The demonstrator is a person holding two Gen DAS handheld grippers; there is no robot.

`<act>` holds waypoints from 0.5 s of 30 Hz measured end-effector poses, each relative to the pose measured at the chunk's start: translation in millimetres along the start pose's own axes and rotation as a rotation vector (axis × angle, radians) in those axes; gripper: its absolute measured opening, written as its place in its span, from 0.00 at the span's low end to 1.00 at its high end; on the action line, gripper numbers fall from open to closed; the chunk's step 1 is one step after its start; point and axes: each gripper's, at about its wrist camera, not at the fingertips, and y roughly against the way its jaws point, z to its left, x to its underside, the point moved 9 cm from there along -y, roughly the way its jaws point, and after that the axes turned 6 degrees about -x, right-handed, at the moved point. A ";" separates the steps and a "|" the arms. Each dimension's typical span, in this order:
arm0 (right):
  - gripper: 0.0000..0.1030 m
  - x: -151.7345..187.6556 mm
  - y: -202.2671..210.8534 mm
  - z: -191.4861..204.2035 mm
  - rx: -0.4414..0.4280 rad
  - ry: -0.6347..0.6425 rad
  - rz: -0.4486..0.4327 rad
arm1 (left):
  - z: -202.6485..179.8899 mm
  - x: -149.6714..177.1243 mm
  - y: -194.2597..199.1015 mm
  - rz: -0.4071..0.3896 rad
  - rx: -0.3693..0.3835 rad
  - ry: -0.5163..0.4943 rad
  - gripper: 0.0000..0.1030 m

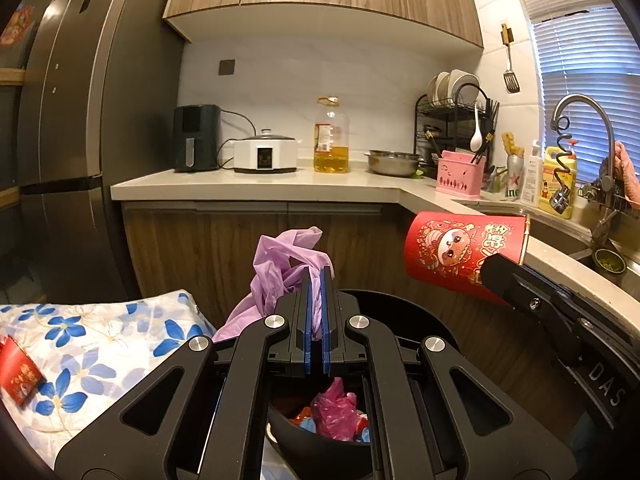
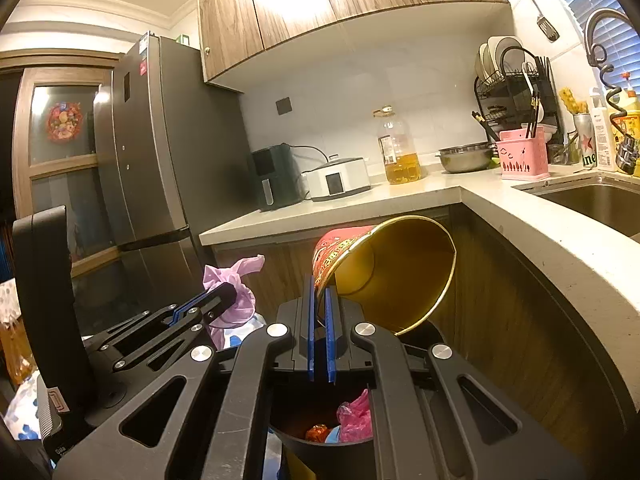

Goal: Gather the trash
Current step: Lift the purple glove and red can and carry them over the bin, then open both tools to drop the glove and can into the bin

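Observation:
My left gripper (image 1: 318,276) is shut on a crumpled lilac plastic bag (image 1: 280,272), which bunches up to the left of the blue pads. The same bag (image 2: 232,292) and left gripper (image 2: 226,294) show in the right wrist view. My right gripper (image 2: 320,292) is shut on the rim of a red paper cup (image 2: 384,272), tipped on its side with its gold inside facing me. In the left wrist view that cup (image 1: 460,252) hangs at the right. Below both grippers sits a black trash bin (image 1: 320,446) holding a pink bag and wrappers; the bin (image 2: 316,446) lies under the right gripper too.
A pale L-shaped countertop (image 1: 260,188) carries an air fryer, a cooker, an oil bottle (image 1: 331,136), a steel bowl and a pink caddy. The sink and faucet (image 1: 592,128) are at right, a dark fridge (image 1: 80,140) at left. A floral cloth (image 1: 92,344) covers a surface at lower left.

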 end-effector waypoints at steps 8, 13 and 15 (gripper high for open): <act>0.05 2.5 -14.0 -5.0 -0.003 -0.002 0.016 | -7.0 5.6 -17.1 0.016 0.028 -0.012 0.03; 0.05 2.7 -20.5 -8.4 -0.002 -0.008 0.022 | -9.6 9.9 -24.8 0.026 0.043 -0.013 0.03; 0.05 3.2 -23.1 -9.4 -0.003 -0.010 0.026 | -10.2 11.2 -26.9 0.026 0.047 -0.016 0.03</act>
